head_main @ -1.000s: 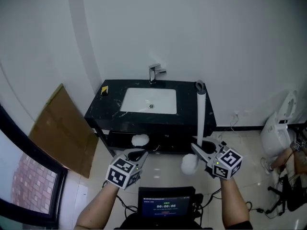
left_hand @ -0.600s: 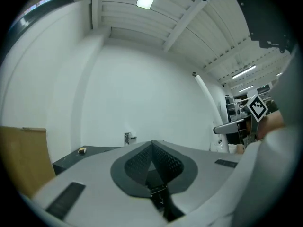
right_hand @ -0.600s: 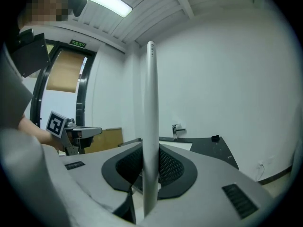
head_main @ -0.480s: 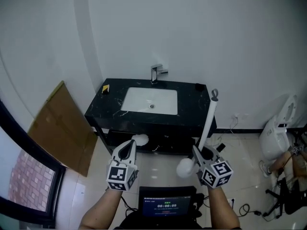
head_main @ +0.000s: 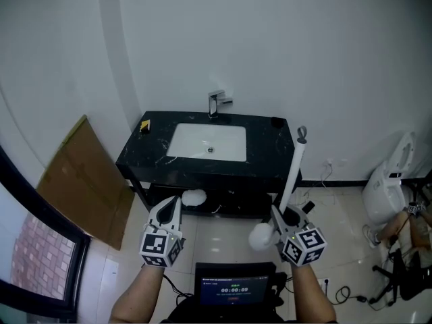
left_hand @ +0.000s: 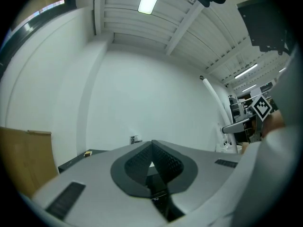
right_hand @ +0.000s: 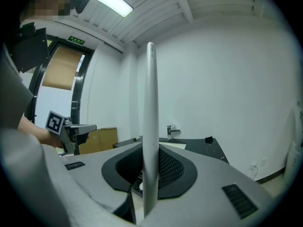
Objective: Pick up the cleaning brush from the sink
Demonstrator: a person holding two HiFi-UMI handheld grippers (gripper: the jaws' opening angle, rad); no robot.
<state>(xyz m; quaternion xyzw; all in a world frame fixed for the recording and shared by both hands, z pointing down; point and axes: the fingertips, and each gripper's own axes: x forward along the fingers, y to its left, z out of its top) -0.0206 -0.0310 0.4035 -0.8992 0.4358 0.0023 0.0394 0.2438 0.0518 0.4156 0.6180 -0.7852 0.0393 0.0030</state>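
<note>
The cleaning brush (head_main: 291, 171) has a long white handle and a round white head (head_main: 262, 235). My right gripper (head_main: 285, 215) is shut on the handle low down, in front of the black vanity, and the handle leans up and to the right. In the right gripper view the handle (right_hand: 150, 126) stands upright between the dark pads. My left gripper (head_main: 170, 205) is shut with nothing in it, held to the left of the brush. Its pads (left_hand: 161, 161) meet in the left gripper view. The white sink (head_main: 208, 142) lies ahead in the black counter.
A chrome faucet (head_main: 217, 102) stands behind the basin. A small yellow item (head_main: 144, 125) and a dark item (head_main: 275, 121) sit on the counter (head_main: 270, 155). A cardboard sheet (head_main: 81, 181) leans at the left and a toilet (head_main: 390, 181) stands at the right. A screen (head_main: 234, 290) is just below my hands.
The left gripper has swung left and now points more toward the vanity. The right gripper has sunk a little, and the brush handle has tipped from upright to leaning right.
</note>
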